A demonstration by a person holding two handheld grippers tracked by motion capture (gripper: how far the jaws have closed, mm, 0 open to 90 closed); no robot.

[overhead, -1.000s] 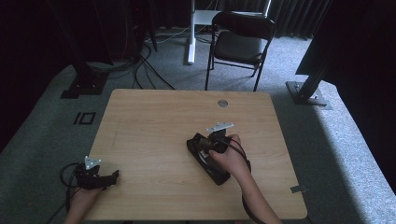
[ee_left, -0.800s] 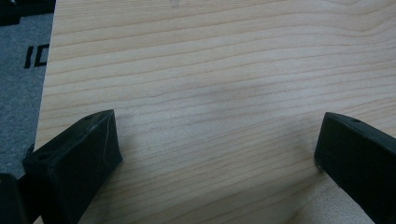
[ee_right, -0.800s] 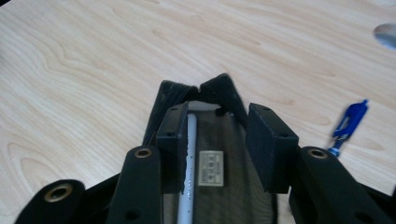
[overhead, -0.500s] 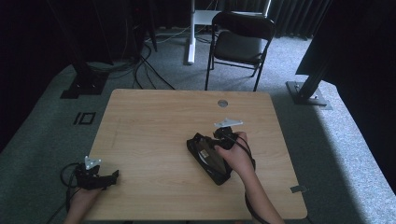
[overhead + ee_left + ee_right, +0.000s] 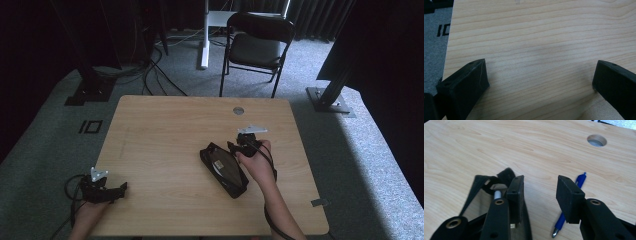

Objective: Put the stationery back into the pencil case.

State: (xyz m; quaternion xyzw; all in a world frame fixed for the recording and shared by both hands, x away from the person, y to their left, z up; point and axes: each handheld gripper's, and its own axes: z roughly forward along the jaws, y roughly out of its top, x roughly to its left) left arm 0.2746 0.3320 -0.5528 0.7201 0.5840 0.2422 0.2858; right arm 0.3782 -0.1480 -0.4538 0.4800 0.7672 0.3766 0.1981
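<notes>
A black pencil case point(image 5: 225, 170) lies open on the wooden table point(image 5: 160, 140), right of centre. My right gripper point(image 5: 243, 142) hovers at the case's far end. In the right gripper view its jaws point(image 5: 540, 186) stand open with bare wood between them. The left jaw is over the case's open mouth point(image 5: 480, 187), where a whitish pen end point(image 5: 497, 194) shows. A blue pen point(image 5: 580, 180) lies on the table, partly hidden under the right jaw. My left gripper point(image 5: 117, 190) rests at the table's near left corner, open over bare wood point(image 5: 540, 75).
A round cable hole point(image 5: 238, 110) sits near the table's far edge, also in the right gripper view point(image 5: 596, 140). A black folding chair point(image 5: 257, 47) stands beyond the table. Cables and stand bases lie on the grey carpet point(image 5: 350, 150) around it.
My right hand and gripper have shifted a little to the right and toward the far edge, off the case's end. The left gripper and the case have stayed put.
</notes>
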